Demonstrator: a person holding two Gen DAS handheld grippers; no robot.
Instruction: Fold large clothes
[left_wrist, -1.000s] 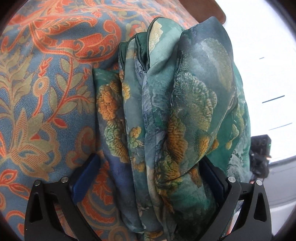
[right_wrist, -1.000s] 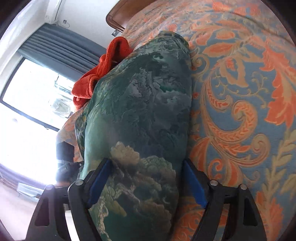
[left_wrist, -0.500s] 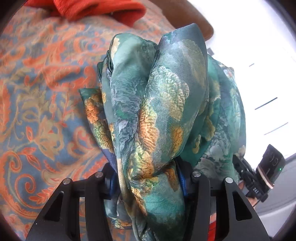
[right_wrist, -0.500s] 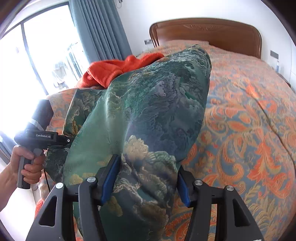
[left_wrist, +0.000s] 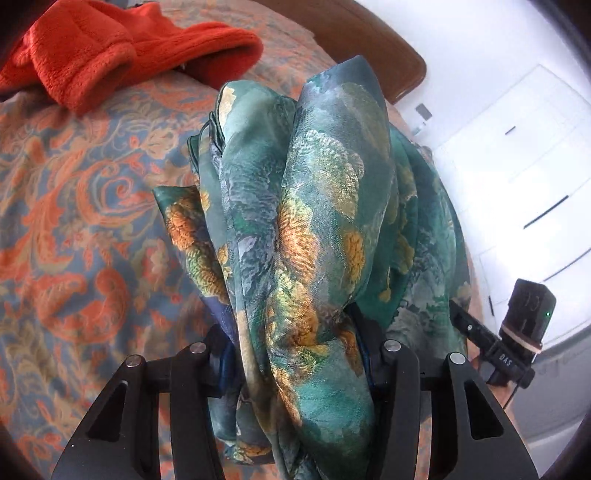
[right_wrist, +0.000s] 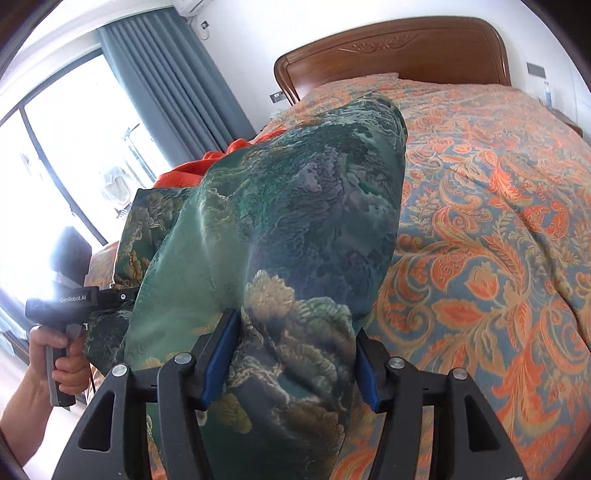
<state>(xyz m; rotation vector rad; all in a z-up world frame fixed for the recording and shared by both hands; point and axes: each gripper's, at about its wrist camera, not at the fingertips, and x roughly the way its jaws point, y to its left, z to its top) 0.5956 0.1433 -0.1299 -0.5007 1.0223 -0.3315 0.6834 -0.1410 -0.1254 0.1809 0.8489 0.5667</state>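
Observation:
A large green silky garment with gold and blue floral print (left_wrist: 314, 229) is held up between both grippers over the bed. My left gripper (left_wrist: 295, 354) is shut on a bunched fold of it. My right gripper (right_wrist: 295, 354) is shut on another thick fold of the same garment (right_wrist: 295, 229). The cloth hangs in stacked layers and covers both sets of fingertips. The right gripper's body shows in the left wrist view (left_wrist: 517, 332); the left gripper, in a hand, shows in the right wrist view (right_wrist: 62, 302).
The bed has an orange and blue paisley cover (right_wrist: 498, 240) and a wooden headboard (right_wrist: 406, 48). An orange fleece garment (left_wrist: 110, 48) lies on the bed by the window side. Grey curtains and a window (right_wrist: 110, 129) stand at the left.
Both grippers closed further on the garment and lifted it off the bed cover. The views swung up toward the headboard and the orange fleece came into sight.

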